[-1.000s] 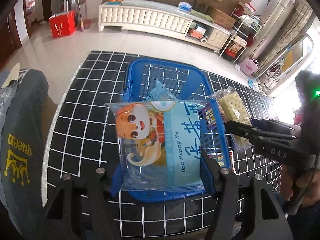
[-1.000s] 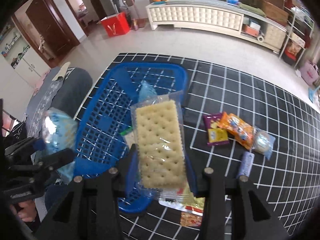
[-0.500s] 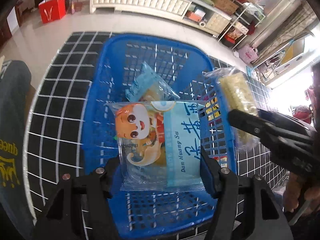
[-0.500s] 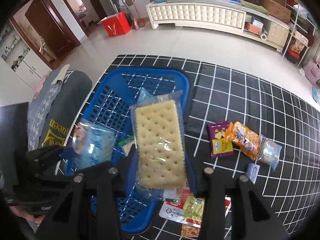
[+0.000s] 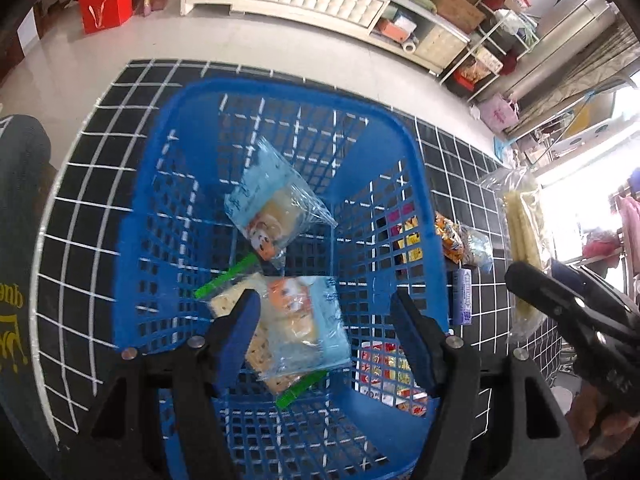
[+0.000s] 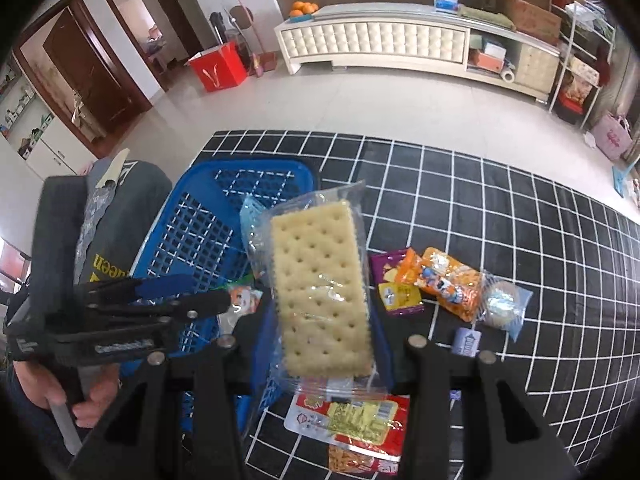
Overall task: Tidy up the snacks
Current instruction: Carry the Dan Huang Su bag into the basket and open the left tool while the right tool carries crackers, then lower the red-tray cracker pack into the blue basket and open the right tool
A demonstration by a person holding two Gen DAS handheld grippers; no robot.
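Left wrist view: left gripper gapes wide above the basket, snack packet lying inside below it, while right gripper pinches cracker pack, likely next in.

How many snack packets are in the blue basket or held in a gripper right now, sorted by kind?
Light-blue cartoon packets, both in the blue basket: 2
Cracker packets: 2, the green-ended cracker packet in the basket and the clear-wrapped cracker packet in the right gripper
Total: 4
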